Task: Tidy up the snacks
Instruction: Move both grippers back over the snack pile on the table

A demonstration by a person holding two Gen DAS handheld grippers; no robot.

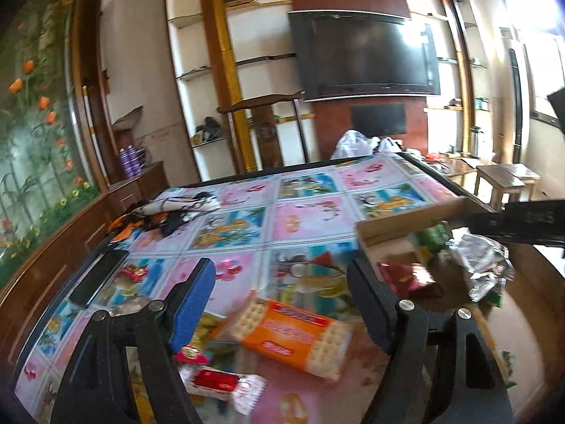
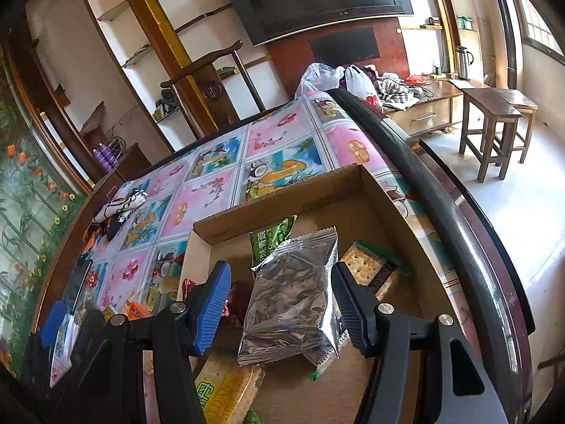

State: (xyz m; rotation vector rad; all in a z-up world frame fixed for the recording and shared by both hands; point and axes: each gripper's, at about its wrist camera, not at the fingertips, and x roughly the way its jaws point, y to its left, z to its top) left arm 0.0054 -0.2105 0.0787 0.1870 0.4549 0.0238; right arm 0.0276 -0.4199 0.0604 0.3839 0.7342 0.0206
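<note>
Sorting is mid-way: several snacks already lie in the box [image 2: 356, 180], while an orange cracker pack [image 1: 293, 339] and a red-and-white sweet [image 1: 220, 383] remain loose on the table [image 1: 310, 219]. The left gripper [image 1: 282, 296] stands wide and empty above the cracker pack, touching nothing. The right gripper [image 2: 280, 304] hangs over the box with a silver bag [image 2: 293, 300] between its jaws; the pads look just clear of it, so it seems released, lying atop the other packets. Next, I judge, the left must drop onto the cracker pack, close across its narrow side and carry it to the box
</note>
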